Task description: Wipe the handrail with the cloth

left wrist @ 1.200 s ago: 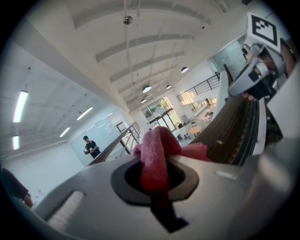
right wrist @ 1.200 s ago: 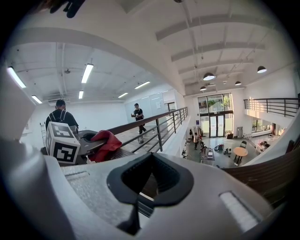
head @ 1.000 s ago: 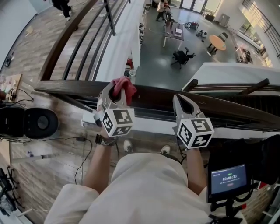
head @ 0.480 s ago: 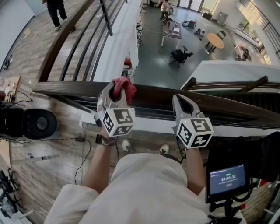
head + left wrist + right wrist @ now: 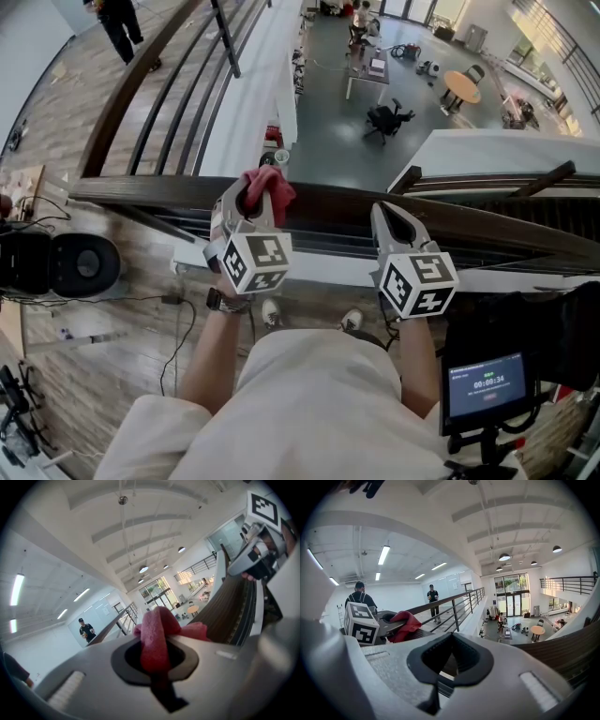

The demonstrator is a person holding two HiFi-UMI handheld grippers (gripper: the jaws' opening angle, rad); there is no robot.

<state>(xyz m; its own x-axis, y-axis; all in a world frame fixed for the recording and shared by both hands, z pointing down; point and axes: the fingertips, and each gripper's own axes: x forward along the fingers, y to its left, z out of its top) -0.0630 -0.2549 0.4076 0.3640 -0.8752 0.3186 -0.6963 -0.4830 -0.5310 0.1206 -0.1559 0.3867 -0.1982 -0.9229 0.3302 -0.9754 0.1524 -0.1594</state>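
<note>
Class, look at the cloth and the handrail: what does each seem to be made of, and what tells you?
The cloth: soft pink-red fabric, perhaps microfibre; it shows a fuzzy nap and bunches in folds.
The handrail: dark brown, probably varnished wood; lengthwise streaks and dull sheen, though laminate is possible.

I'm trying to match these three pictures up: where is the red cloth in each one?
Head view: red cloth left of centre, at the left gripper's tips, over the handrail.
Left gripper view: cloth at centre, clamped between the jaws.
Right gripper view: cloth left of centre.
Shared landmark: round table downstairs.
</note>
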